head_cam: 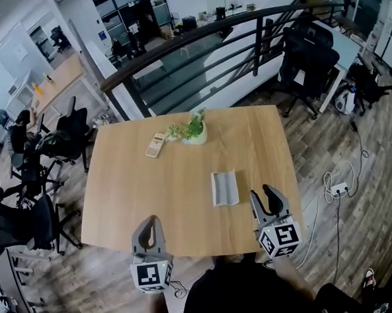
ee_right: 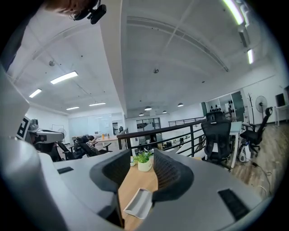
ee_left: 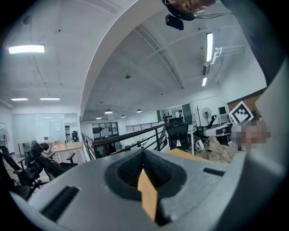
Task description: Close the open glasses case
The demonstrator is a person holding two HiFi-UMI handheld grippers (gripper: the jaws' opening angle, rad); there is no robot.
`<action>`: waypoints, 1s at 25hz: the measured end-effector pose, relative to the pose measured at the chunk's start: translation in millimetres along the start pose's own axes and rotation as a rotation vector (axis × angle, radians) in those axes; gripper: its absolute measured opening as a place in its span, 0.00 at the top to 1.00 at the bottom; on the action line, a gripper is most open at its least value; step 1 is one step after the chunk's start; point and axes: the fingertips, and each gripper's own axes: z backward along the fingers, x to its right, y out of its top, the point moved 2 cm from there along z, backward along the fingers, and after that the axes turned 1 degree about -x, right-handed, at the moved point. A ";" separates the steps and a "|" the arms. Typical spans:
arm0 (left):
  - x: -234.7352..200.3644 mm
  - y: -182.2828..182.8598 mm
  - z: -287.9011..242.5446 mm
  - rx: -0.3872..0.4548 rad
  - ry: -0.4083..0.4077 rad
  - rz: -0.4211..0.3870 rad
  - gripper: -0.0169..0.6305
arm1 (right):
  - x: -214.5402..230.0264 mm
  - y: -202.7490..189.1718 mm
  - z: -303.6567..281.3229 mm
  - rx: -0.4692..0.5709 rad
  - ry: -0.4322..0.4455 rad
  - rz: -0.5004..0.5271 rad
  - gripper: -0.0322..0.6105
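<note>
Grey rectangular glasses case (head_cam: 224, 188) lies right of centre on light wooden table (head_cam: 127, 195). Right gripper (head_cam: 261, 191) just beside it, jaws released. Left gripper (head_cam: 152, 220) clenched, empty.

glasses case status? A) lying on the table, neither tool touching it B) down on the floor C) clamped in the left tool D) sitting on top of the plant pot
A: the glasses case lies on the table, a gap away from the right tool, whose jaws stand apart with nothing gripped. The left tool sits farther off.
</note>
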 end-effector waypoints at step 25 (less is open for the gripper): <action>-29.9 -21.9 38.9 -0.089 0.121 0.014 0.97 | 50.9 -268.2 -141.3 -0.563 -0.186 -0.387 0.69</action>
